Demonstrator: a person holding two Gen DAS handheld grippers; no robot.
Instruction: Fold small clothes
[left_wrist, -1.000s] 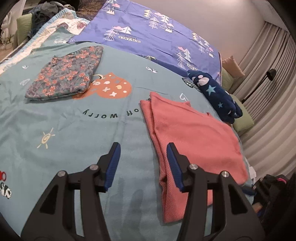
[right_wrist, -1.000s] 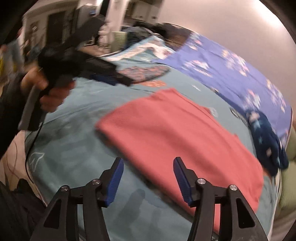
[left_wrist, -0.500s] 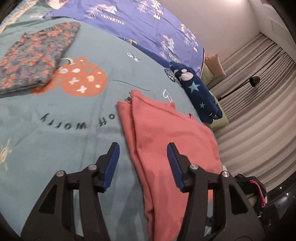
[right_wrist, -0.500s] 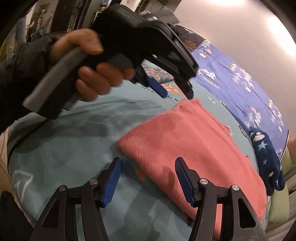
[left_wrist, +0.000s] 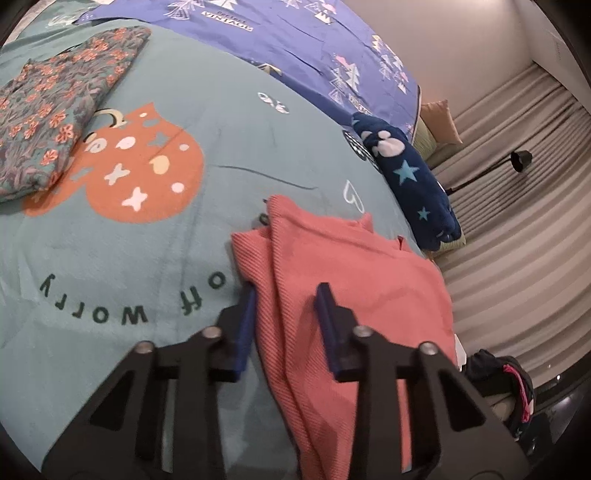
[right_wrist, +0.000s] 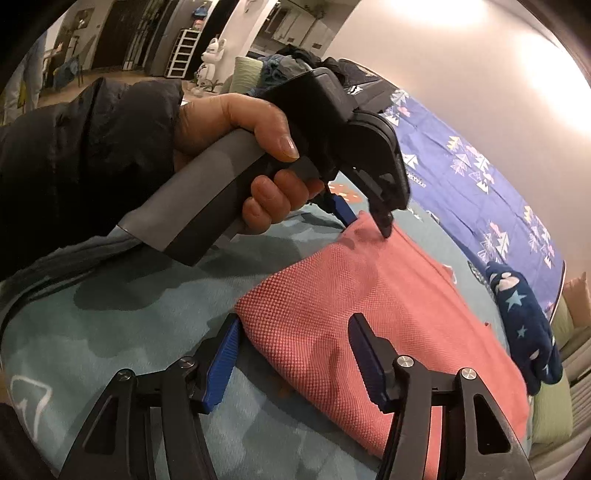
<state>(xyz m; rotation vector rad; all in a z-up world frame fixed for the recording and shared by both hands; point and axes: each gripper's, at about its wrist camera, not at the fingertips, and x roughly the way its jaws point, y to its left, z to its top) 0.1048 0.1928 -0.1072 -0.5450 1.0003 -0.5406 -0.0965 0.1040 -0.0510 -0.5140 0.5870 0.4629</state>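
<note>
Teal bed cover (left_wrist: 155, 229) with a printed orange shape and lettering, spread across the bed. Purple sheet (left_wrist: 303, 44) along the far edge. Pink folded garment (left_wrist: 354, 273) lying flat near the right edge of the bed, layered edges toward the middle. Floral folded garment (left_wrist: 55, 110) well apart at the far left. Navy star-print fleece (left_wrist: 410, 177) beside the pink garment, at the bed's right edge. Left tool (left_wrist: 286, 317) spread apart, straddling the pink garment's left edge, one finger on the cover, one over the cloth. Right tool (right_wrist: 291, 350) likewise unclenched, straddling the garment's near corner, nothing gripped.
</note>
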